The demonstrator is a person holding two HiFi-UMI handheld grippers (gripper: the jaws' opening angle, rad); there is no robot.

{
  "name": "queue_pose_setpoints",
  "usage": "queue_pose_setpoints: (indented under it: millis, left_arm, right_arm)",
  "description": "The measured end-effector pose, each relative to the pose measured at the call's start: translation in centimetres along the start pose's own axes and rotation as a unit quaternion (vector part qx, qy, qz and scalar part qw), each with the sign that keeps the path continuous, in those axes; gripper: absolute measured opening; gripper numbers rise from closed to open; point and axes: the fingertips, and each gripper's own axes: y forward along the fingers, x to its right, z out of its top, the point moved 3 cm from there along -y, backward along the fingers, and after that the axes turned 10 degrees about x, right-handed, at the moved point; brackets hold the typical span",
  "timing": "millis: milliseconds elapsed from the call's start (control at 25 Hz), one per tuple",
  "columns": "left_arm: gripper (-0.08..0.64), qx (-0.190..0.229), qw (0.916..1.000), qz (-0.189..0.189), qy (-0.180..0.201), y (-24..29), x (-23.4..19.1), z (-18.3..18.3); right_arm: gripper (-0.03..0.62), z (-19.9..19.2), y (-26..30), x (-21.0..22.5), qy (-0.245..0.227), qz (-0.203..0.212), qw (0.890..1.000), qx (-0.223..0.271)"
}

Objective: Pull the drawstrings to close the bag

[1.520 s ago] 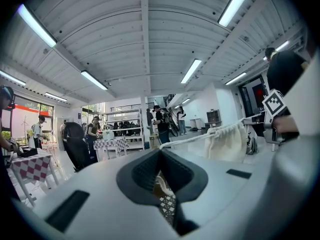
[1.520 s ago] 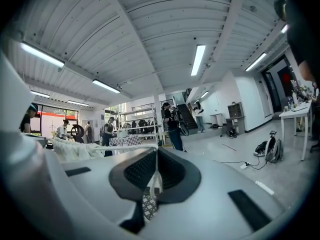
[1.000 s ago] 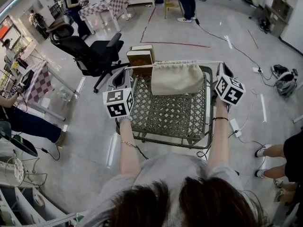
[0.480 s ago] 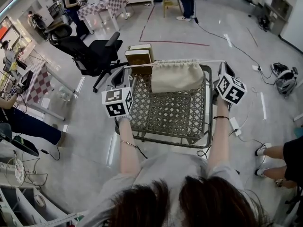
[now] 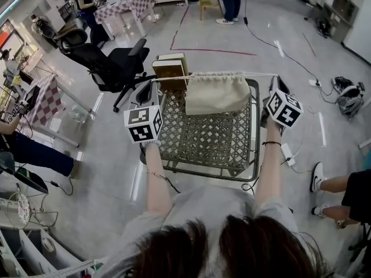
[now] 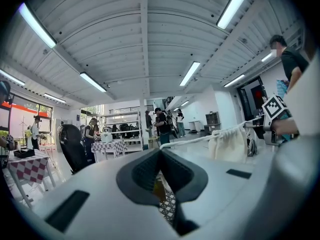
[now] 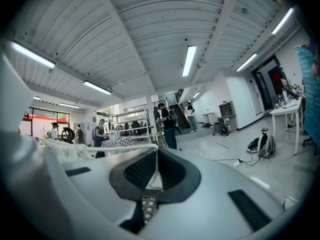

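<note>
A cream cloth bag (image 5: 215, 95) hangs over a wire basket with its mouth gathered tight. Its white drawstrings (image 5: 172, 77) stretch out taut and level to both sides. My left gripper (image 5: 152, 88) is shut on the left string's end, my right gripper (image 5: 274, 81) on the right one. In the left gripper view the string runs from the closed jaws (image 6: 160, 151) off right to the bag (image 6: 229, 143). In the right gripper view the cord (image 7: 117, 147) leaves the closed jaws (image 7: 156, 149) to the left, toward the bag (image 7: 62, 151).
The wire basket (image 5: 174, 155) stands on the floor under the bag. A brown box (image 5: 171, 69) sits at its far left corner, and a black office chair (image 5: 110, 65) further left. Cables (image 5: 290, 57) cross the floor; a person's legs (image 5: 339, 184) are at the right.
</note>
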Motion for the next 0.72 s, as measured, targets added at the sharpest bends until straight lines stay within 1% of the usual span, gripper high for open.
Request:
queue_pose_setpoints:
  millis: [200,400,720]
  left_arm:
    - [0.026,0.002,1.0000,0.001,0.002,0.0,0.1,0.0]
    - [0.026,0.004,1.0000,0.000,0.003,0.2,0.1,0.5]
    - [0.025,0.005,1.0000,0.000,0.003,0.2,-0.1,0.5]
  right_arm:
    - [0.025,-0.5,0.2,0.5,0.006,0.001,1.000,0.000]
    - [0.025,0.2,0.0,1.2,-0.002,-0.014,1.000,0.000]
    - [0.025,-0.1,0.3,1.6,0.003,-0.018,1.000,0.001]
